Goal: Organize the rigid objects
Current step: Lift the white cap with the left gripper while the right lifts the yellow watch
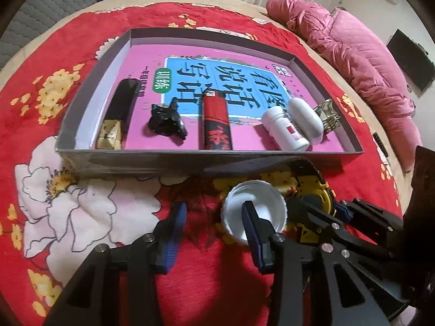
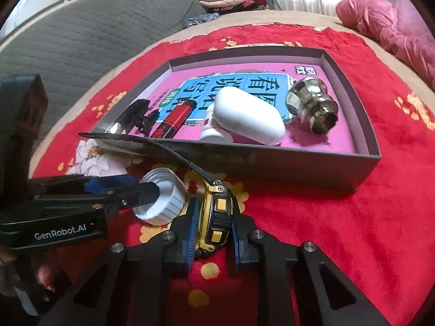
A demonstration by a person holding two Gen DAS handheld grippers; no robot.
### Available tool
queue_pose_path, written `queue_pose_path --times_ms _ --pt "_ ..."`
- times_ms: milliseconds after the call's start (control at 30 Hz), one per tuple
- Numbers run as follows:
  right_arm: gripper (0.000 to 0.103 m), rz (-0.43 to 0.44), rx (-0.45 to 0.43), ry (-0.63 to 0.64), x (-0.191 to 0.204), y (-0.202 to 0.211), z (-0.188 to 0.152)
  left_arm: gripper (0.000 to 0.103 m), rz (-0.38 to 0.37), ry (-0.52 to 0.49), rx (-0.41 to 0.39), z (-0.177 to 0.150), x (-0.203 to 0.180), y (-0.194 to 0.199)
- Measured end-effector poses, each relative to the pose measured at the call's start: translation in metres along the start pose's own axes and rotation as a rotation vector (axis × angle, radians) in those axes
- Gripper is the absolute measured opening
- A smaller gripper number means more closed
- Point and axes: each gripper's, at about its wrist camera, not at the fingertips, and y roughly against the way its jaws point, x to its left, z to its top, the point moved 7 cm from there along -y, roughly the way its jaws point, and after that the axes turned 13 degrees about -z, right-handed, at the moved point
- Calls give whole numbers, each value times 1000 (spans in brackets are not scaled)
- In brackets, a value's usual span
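Right wrist view: the right gripper (image 2: 213, 224) is pinching a yellow and black tape measure (image 2: 216, 214) between its blue pads, low over the red floral cloth (image 2: 339, 217), just in front of the grey tray (image 2: 299, 168). The measure's dark blade arcs up and rests on the tray's near wall.

To its left, the left gripper (image 1: 214, 225) is spread wide, reaching in level and low. One finger dips inside an upturned white bottle cap (image 1: 254, 213); the other stands outside it, so the cap's rim lies between them, unclasped.

Inside the tray, on a pink book, lie a red lighter (image 1: 216, 121), a white pill bottle (image 1: 285, 129), a white capsule case (image 1: 305, 121), a metal fitting (image 2: 312, 106) and a black tube (image 1: 119, 111).

Both loose pieces look set for collection. Next, the left gripper likely needs to close on the rim, then each lifts over the near wall.
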Motion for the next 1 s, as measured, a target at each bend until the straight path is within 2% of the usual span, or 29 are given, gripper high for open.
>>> queue_pose_path --times_ms 267,333,500,633,900,933,1000 --pt "19 3 -7 -21 -8 1 1 41 -20 -55 16 2 -15 -10" --pt "19 2 -9 -19 -7 1 2 34 -32 -61 20 1 -18 -11" --pt "19 6 -8 -25 -8 0 2 24 -45 -46 8 2 -16 -10" --pt "19 7 -6 -16 -8 -2 1 22 -67 -29 2 3 -12 -8" --pt "18 34 1 -50 -12 -2 0 22 -11 -84 13 -1 -19 -6" --pt "18 35 0 -50 -12 -1 0 16 7 -101 15 -1 -22 -5" --pt "18 32 -1 -48 -13 0 -1 15 18 -118 7 0 -25 -1"
